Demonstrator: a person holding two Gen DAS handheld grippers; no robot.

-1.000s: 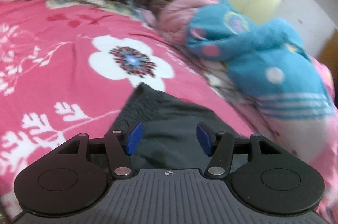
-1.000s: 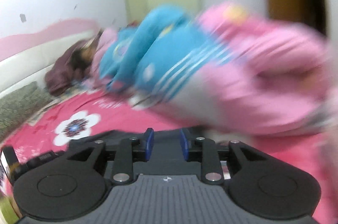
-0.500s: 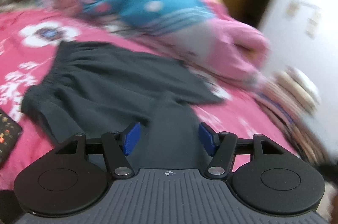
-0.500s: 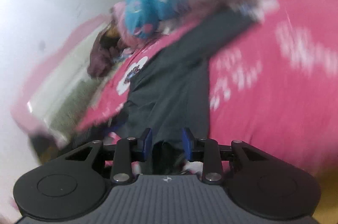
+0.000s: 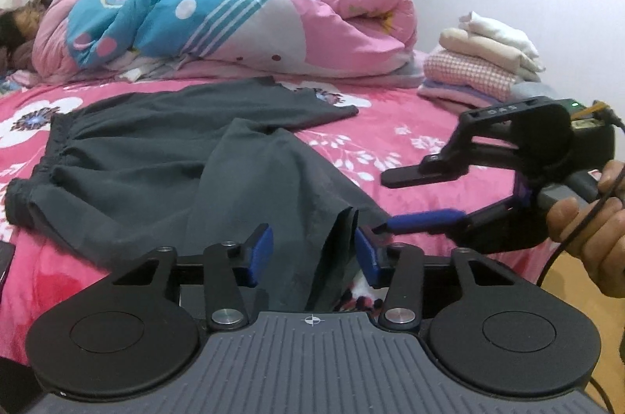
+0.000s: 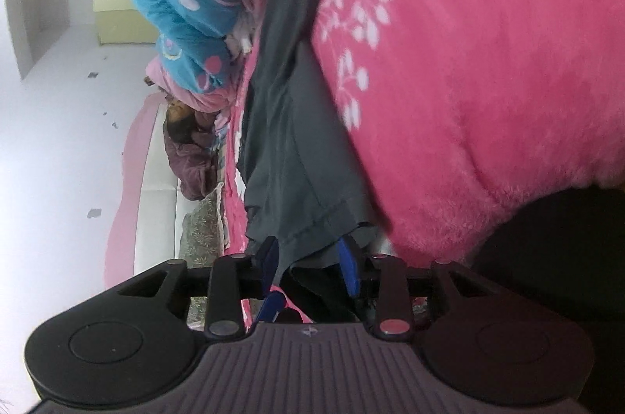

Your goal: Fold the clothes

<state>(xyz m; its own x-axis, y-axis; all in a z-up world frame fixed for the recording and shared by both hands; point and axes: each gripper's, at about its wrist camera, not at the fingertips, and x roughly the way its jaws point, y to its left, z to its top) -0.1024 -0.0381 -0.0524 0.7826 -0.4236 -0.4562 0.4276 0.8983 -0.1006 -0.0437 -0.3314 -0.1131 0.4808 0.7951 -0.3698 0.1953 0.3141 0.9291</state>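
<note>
Trousers: dark, spread on pink bed, one leg end hanging off.
Feel: soft, light, floppy.
Hold: at hem.
Left gripper: jaws closing around hem.
Right gripper: jaws opening, hem between.

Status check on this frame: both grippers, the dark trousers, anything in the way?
Left gripper closing around trouser leg hem. Right gripper opening, hem between its jaws. Dark trousers spread on pink blanket. Nothing blocking.

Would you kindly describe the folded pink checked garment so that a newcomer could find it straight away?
Start at the pink floral bedspread and follow it to its far right corner, beyond the rolled quilt, where a stack of folded clothes sits. The pink checked garment lies midway in that stack, under cream and white pieces and above lilac ones. It alone carries a small check pattern.
</note>
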